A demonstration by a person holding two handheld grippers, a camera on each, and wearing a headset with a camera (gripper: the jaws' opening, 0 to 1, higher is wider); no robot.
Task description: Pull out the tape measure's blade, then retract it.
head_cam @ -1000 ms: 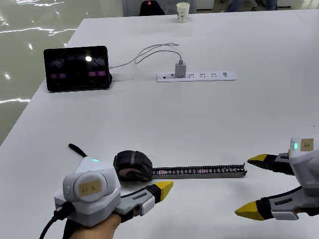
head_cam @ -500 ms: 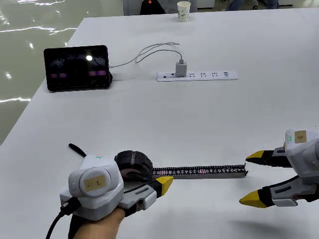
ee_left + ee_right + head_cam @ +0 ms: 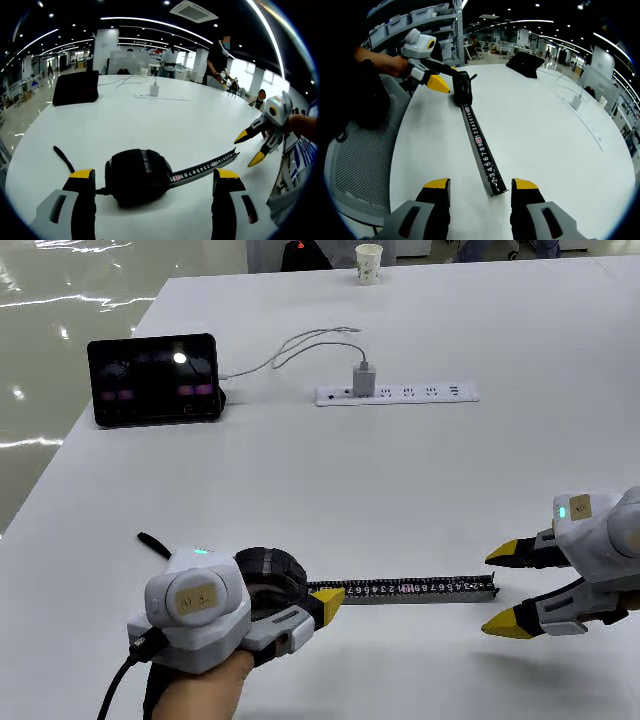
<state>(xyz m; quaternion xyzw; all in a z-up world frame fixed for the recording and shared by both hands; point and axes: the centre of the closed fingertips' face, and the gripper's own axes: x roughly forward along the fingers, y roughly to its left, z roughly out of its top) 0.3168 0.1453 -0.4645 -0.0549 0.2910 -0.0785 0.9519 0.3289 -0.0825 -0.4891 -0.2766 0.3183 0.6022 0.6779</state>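
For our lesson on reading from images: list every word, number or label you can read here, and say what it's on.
"2 3 4 5": blade, near its tip; other digits too small.
Stickers on left gripper and right gripper: handwriting blurred.
Paper cup print: too small.

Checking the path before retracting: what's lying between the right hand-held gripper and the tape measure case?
The extended blade, lying flat on the white table, seen clearest in the right gripper view.

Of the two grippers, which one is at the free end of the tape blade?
The right gripper: its open jaws flank the blade tip without touching it. The left gripper, also open, straddles the black case.
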